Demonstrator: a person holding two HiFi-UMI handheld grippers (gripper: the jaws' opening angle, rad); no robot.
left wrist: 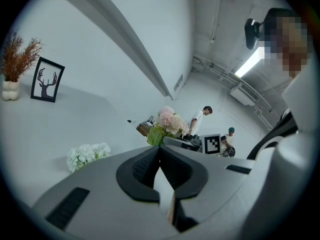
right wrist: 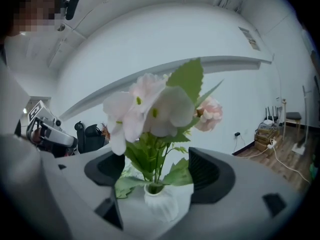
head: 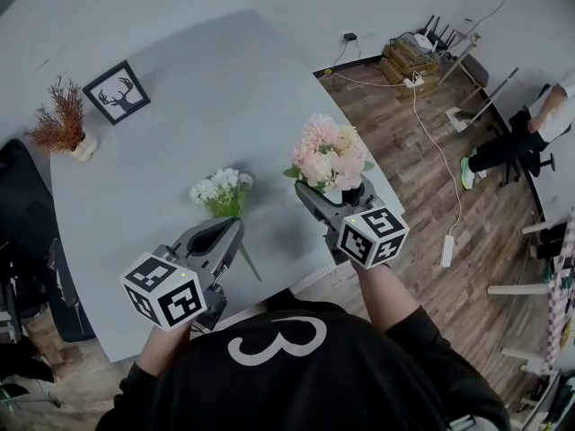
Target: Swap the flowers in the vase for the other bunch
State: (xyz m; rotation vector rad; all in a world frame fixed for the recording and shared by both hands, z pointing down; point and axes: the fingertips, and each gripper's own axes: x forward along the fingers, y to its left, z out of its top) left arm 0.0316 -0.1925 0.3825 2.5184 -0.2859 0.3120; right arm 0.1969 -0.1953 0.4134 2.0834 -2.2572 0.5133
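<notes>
My left tongs (left wrist: 160,153) closed, nothing in them | my right tongs (head: 329,194) open, pads clear of the white vase (right wrist: 160,201) between them, pink flowers (head: 328,155) in it | white bunch (head: 222,189) lying on worktop (head: 180,106), 12 o'clock of left tongs, 9 o'clock of vase

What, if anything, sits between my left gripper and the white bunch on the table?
Nothing visible. Only bare table lies between the left gripper and the white bunch. The vase of pink flowers stands off to the right, between the right gripper's open jaws.
</notes>
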